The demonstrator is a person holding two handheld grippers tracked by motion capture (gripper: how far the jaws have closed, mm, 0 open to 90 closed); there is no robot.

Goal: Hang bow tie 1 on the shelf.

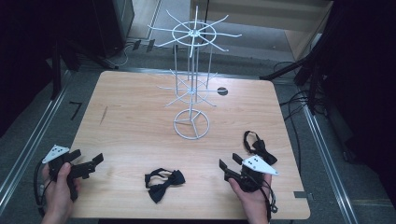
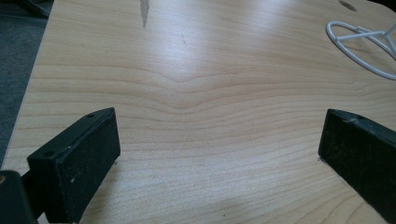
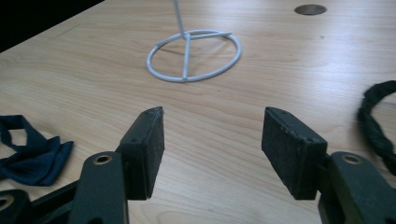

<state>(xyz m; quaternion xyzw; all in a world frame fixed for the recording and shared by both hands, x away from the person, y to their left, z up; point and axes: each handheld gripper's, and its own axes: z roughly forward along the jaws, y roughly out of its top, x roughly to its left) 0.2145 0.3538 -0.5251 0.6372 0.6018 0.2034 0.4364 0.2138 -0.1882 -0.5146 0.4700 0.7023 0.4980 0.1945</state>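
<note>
Two dark bow ties lie on the wooden table [image 1: 130, 126]. One bow tie [image 1: 164, 183] [image 3: 29, 151] is near the front edge in the middle. The other bow tie [image 1: 258, 147] [image 3: 373, 123] is at the front right. A white wire display rack [image 1: 191, 70] stands mid-table on a ring base [image 1: 191, 124] [image 3: 194, 53] [image 2: 362, 46]. My left gripper [image 1: 87, 157] [image 2: 219, 154] rests at the front left, jaws wide open over bare wood. My right gripper [image 1: 230, 161] [image 3: 212, 140] sits between the two bow ties, open with nothing between its pads, and points toward the rack base.
A round dark hole [image 1: 222, 91] [image 3: 310, 9] marks the table behind the rack. The rack's wire arms spread out at two heights above the middle. A grey scuff [image 1: 103, 114] [image 2: 144, 9] shows on the left of the tabletop. Dark stands and cables surround the table.
</note>
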